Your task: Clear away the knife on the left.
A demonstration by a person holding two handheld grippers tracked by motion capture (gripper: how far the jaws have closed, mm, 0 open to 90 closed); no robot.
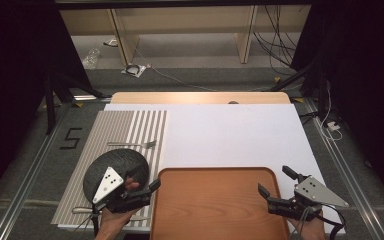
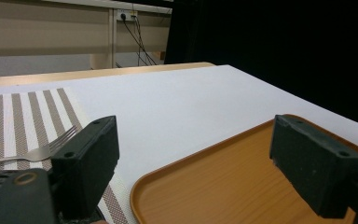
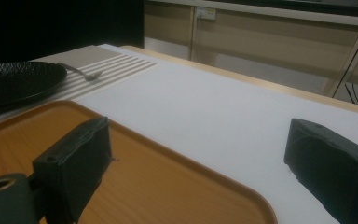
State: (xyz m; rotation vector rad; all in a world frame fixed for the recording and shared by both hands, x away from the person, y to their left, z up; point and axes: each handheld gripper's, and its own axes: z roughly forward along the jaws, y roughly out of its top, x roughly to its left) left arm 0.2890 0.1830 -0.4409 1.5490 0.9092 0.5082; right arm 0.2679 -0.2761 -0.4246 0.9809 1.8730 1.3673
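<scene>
Both tools, left [image 1: 142, 182] and right [image 1: 275, 181], gape empty beside the tray [image 1: 215, 210]; plate [image 1: 122, 162], fork [image 1: 132, 144] left.

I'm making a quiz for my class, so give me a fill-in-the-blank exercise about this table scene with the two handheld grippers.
1. The silver metal fork lies on the ____ placemat.
2. The round black textured plate sits to the ____ of the orange-brown wooden tray in the high view.
3. The jaws of both the left gripper and the right gripper stand ____, with nothing between them.
4. The inside of the tray holds ____.

Missing words: striped; left; open; nothing
</scene>
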